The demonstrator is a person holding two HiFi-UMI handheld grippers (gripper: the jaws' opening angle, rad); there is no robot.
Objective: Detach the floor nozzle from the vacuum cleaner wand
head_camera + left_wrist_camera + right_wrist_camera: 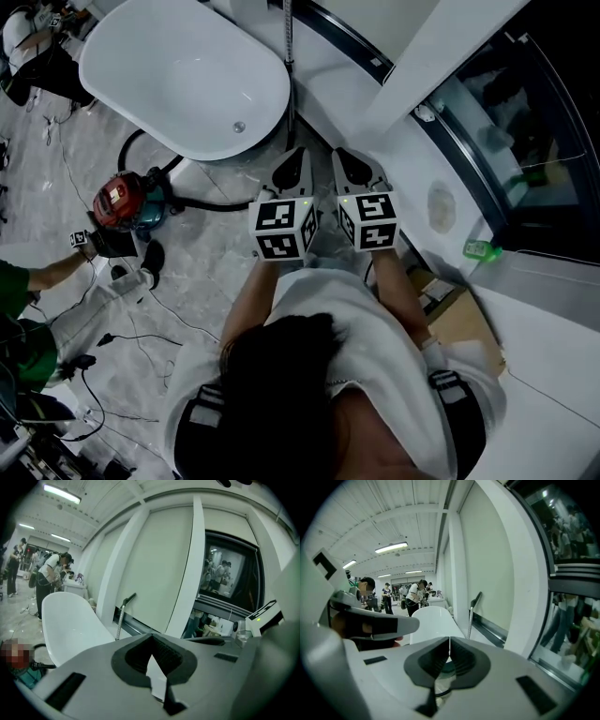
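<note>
The vacuum wand (288,56) is a thin metal tube leaning against the wall behind the white bathtub (183,75). It also shows in the left gripper view, wand (121,618), and in the right gripper view, wand (472,611), with a dark handle on top. Its lower end and any floor nozzle are hidden behind my grippers and the tub. My left gripper (292,157) and right gripper (349,159) are held side by side, short of the wand and apart from it. Both are shut with nothing between the jaws, left gripper (152,644), right gripper (449,644).
A red canister vacuum (122,202) stands on the marble floor at the left, and its black hose (211,204) runs toward the tub. A person's arm in a green sleeve (23,281) and loose cables are at far left. A cardboard box (459,319) and a dark window (525,141) are at the right.
</note>
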